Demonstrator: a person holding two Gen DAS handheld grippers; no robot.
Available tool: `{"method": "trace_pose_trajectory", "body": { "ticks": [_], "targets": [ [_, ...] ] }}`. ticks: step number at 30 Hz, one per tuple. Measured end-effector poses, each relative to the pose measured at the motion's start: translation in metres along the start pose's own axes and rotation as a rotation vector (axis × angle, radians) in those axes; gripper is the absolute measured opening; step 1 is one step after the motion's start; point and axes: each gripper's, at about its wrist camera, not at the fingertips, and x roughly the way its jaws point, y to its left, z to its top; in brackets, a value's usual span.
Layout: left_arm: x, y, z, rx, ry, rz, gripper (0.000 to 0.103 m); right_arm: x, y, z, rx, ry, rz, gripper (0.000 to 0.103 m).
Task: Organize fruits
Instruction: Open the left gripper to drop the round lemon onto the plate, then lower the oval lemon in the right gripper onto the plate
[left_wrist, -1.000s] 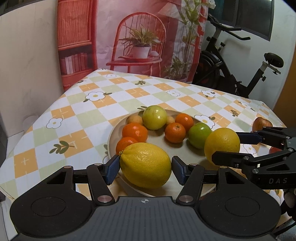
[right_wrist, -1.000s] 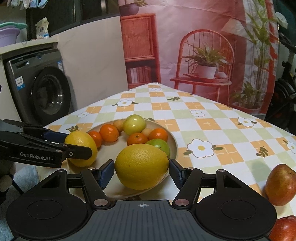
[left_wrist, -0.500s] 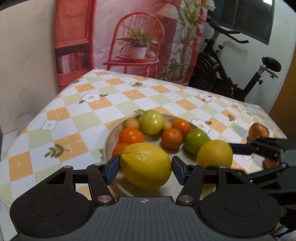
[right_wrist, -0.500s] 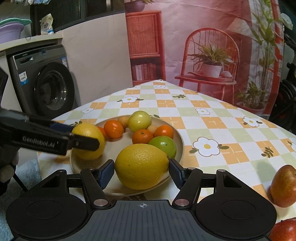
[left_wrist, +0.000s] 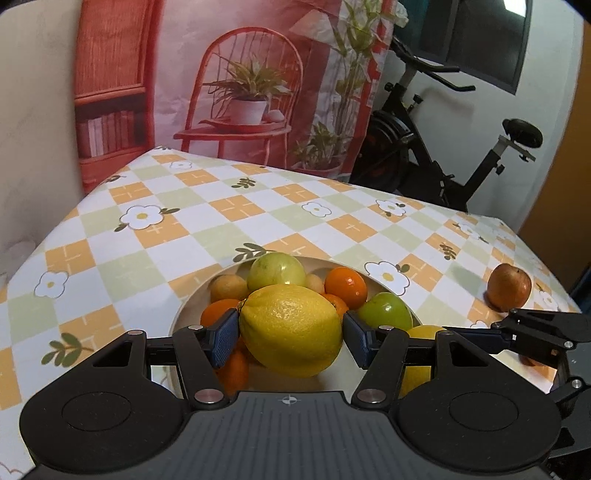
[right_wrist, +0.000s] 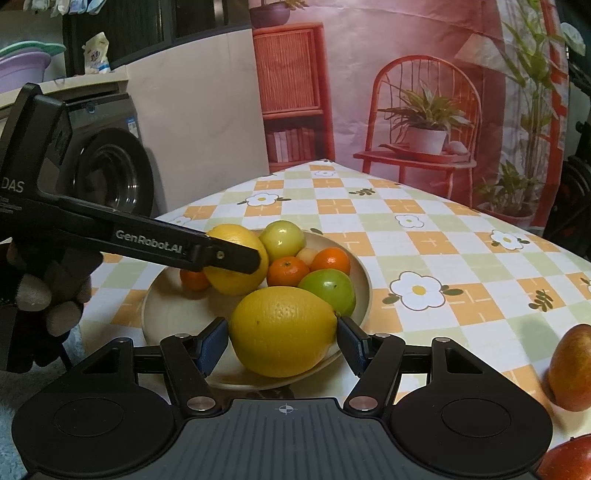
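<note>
The left gripper (left_wrist: 290, 334) is clamping a large yellow lemon (left_wrist: 291, 329) between its 2 blue-padded fingers (left_wrist: 224, 336), holding it above the shallow beige round plate (right_wrist: 162, 306) that is sitting on the checked, flower-printed tablecloth (left_wrist: 207, 225). The right gripper (right_wrist: 282, 341) is likewise squeezing a second big yellow lemon (right_wrist: 282, 330) from both sides, at the near rim of the same plate. Inside the plate, a pale green round fruit (right_wrist: 282, 240), a brighter green round fruit (right_wrist: 328, 290), 2 small orange tangerines (right_wrist: 288, 271) and a small pale yellowish fruit (right_wrist: 307, 254) are lying close together, with another tangerine (right_wrist: 194, 280) partly hidden behind the left gripper's lemon. A red apple (left_wrist: 509, 287) is resting on the cloth well apart from the plate, and in the right wrist view a second red fruit (right_wrist: 565, 461) is showing at the bottom right corner. A gloved hand (right_wrist: 44, 291) is gripping the left tool's handle.
</note>
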Motion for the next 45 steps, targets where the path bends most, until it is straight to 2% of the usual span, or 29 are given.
{"method": "trace_pose_trajectory", "body": {
  "ticks": [10,17,24,31,45],
  "targets": [
    [0.004,0.002,0.001,-0.006,0.032,0.004,0.064,0.0,0.0,0.0,0.002,0.0,0.0,0.06],
    [-0.006,0.007,0.003,-0.02,0.006,0.02,0.062,0.0,0.001,0.001,0.003,0.001,0.0,0.06],
    [-0.024,0.012,0.003,-0.048,-0.003,0.071,0.062,0.003,0.004,0.0,-0.007,0.014,0.012,0.061],
    [-0.034,0.02,-0.01,-0.061,0.023,0.142,0.062,0.016,0.02,0.003,-0.051,0.036,0.057,0.06],
    [-0.043,0.028,-0.013,-0.087,0.004,0.175,0.063,0.033,0.039,0.011,-0.117,0.043,0.084,0.061]
  ]
}}
